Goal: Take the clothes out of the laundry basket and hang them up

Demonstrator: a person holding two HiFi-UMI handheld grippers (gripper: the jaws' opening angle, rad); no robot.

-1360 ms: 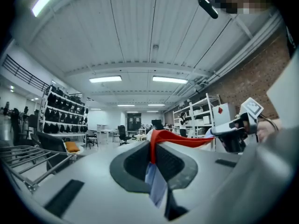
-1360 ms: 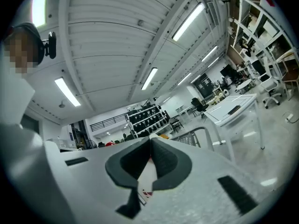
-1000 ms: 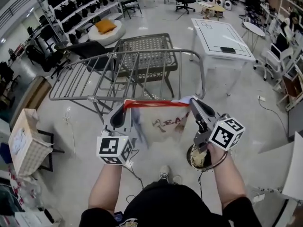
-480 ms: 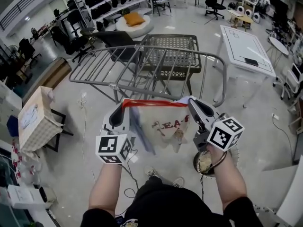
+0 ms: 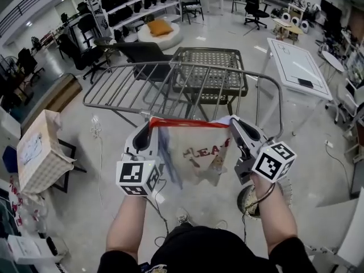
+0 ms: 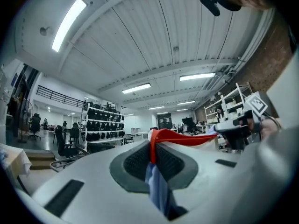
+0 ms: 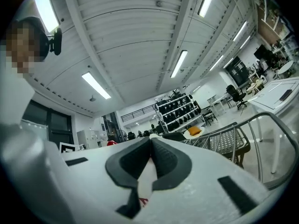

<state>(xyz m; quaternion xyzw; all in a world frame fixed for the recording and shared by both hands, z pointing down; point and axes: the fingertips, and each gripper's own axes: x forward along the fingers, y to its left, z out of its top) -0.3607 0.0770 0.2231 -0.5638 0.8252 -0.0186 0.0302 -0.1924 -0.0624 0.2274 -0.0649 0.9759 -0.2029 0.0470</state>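
Far side: grey metal-tube drying rack point(image 5: 170, 87), thin parallel bars, rounded frame, just beyond the cloth. White soft garment with red top edge point(image 5: 199, 152) spans left-right, roughly parallel to the near rail, hanging limp. Left gripper point(image 5: 150, 124) clamps the red edge, right gripper point(image 5: 232, 121) clamps the white corner. Both look equally near the rack.

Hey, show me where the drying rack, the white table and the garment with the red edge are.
drying rack point(image 5: 133, 87): head view, bars of its left wing.
white table point(image 5: 293, 67): head view, middle of its top.
garment point(image 5: 199, 152): head view, white printed part below the red edge.
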